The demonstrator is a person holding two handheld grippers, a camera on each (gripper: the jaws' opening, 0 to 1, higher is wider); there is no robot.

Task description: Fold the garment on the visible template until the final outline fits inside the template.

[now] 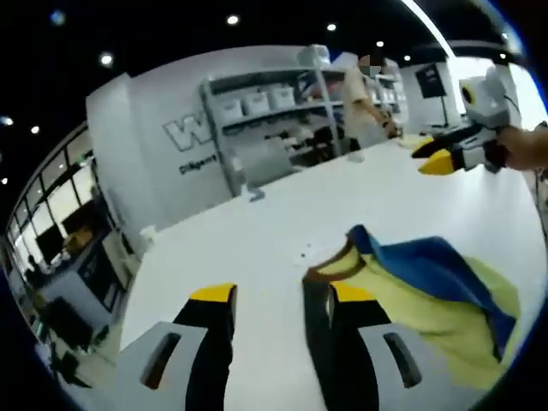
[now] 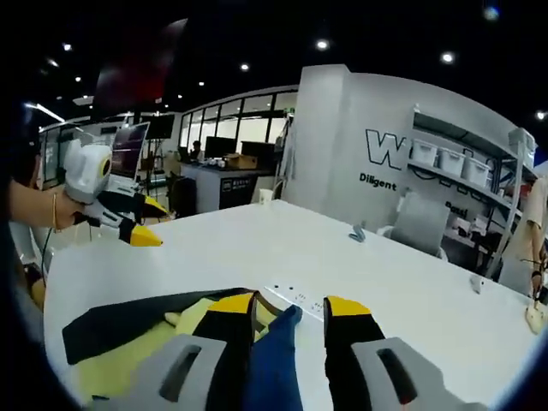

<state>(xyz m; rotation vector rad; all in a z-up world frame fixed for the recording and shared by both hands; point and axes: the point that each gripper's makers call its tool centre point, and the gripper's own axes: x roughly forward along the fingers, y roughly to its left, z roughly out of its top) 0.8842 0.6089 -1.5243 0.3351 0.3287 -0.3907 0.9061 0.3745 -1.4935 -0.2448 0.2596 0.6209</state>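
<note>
An early fold seems in hand: the right claw [image 2: 291, 310], jaws apart around the crumpled yellow-and-blue cloth garment [image 2: 270, 368] on the white table [image 2: 342, 265], must close next, while the left claw [image 1: 272, 295] waits apart beside it.

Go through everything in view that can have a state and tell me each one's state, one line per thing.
Left gripper: open, jaws apart, above the white table, nothing between them.
Right gripper: open, jaws apart, blue cloth lying between them, not clamped.
Garment: yellow and blue, crumpled, lying on the table, not neatly folded.
Dark template: flat on the table, partly covered by the garment.
</note>
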